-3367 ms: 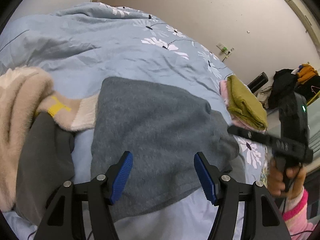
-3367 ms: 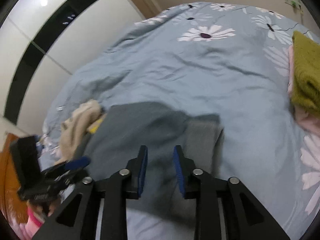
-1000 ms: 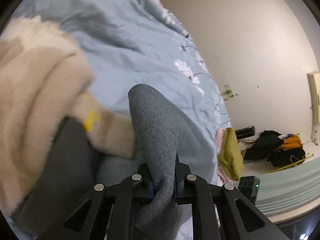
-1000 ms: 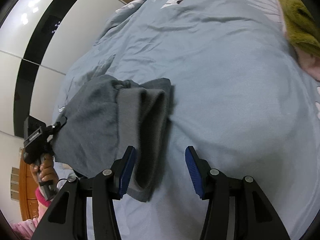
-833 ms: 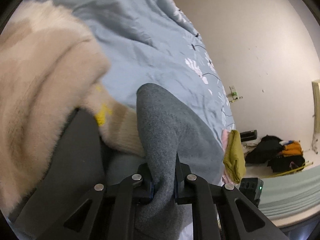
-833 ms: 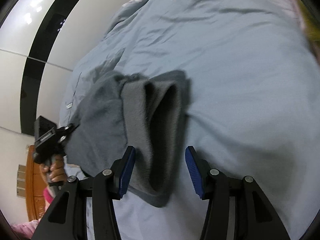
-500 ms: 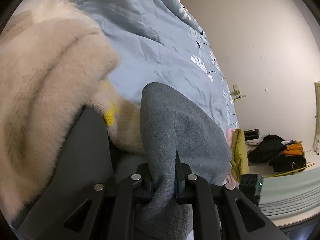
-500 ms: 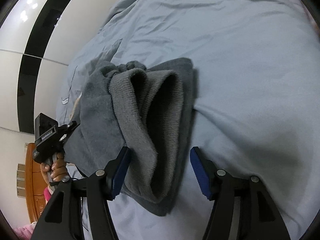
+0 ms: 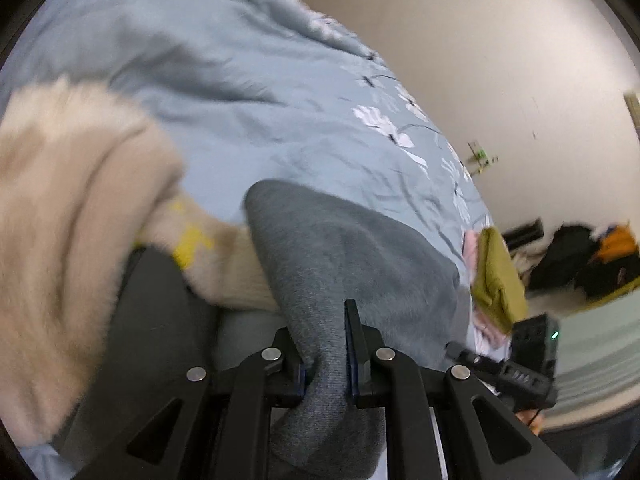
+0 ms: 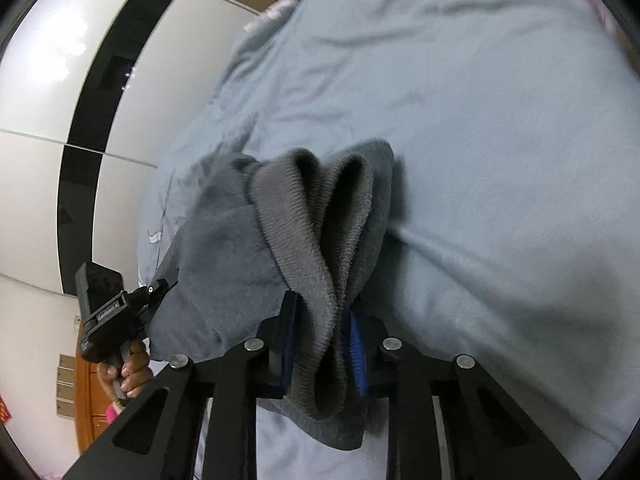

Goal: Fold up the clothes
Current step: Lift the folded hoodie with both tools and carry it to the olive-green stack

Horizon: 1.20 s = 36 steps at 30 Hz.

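A grey sweater (image 9: pixel 352 264) lies folded on the blue flowered bedspread (image 9: pixel 240 92). My left gripper (image 9: pixel 326 356) is shut on its edge, the cloth pinched between the blue pads. In the right wrist view my right gripper (image 10: pixel 320 340) is shut on the sweater's ribbed hem (image 10: pixel 316 240), which bunches up in folds between the fingers. The left gripper also shows there, at the far left (image 10: pixel 116 312), holding the other end. The right gripper body shows in the left wrist view (image 9: pixel 532 344) at the right.
A cream fluffy garment (image 9: pixel 68 216) with a yellow mark and a dark grey garment (image 9: pixel 156 344) lie at the left. A folded olive and pink stack (image 9: pixel 496 280) sits at the bed's right edge. Dark clothes (image 9: pixel 580 252) lie by the wall. A wardrobe (image 10: pixel 80 80) stands behind the bed.
My right gripper has moved in and shut on the ribbed hem; half a second ago it was open around it. My left gripper stays shut on the sweater and the view has swung.
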{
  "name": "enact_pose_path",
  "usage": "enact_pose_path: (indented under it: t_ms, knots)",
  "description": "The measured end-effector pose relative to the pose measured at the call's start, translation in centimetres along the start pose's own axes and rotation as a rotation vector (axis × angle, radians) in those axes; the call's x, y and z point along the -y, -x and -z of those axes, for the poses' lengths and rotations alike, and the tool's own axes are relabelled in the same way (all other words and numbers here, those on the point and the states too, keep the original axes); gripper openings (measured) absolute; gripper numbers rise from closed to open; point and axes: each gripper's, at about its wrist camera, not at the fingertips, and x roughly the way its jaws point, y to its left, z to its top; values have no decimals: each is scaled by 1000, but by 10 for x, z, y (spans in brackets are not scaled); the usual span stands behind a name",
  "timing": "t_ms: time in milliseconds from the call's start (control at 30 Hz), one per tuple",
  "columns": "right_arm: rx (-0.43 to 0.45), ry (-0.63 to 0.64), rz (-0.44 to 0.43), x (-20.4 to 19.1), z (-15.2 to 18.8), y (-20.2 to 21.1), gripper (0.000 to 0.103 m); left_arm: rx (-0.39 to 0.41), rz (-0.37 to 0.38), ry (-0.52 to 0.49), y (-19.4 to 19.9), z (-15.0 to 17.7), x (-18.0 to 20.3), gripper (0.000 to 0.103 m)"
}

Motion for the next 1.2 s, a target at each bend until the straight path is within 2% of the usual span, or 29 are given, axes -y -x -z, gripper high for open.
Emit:
enact_pose_path:
  t_ms: [167,267,433,600,800,900,1000,1133,1200]
  knots:
    - [82,39,2,-1,-7,48,22,-10,17,-134,-10,-10,61,15]
    - [141,60,40,6,-16,90,22,-36,46,-220,-33,-23,110,15]
    - [271,74,135,24,-38,174,22,-55,133,-380,-72,-43,207,15]
    - [417,71,250,48,-64,261,22,-65,194,-544,-135,-62,319,15]
    - [532,13,373,99,-89,338,22,-87,278,-648,-214,-68,410,15]
    - [584,-17,407,129,-94,365,22,-99,314,-651,-251,-68,433,15]
    - [619,-56,398,165,-99,371,22,-110,306,-646,-287,-63,434,15]
    - [558,-152,425,218,-103,350,22,-184,247,-627,-332,-44,416,16]
    - [552,-173,425,234,-100,340,23,-181,238,-627,-336,-37,404,19]
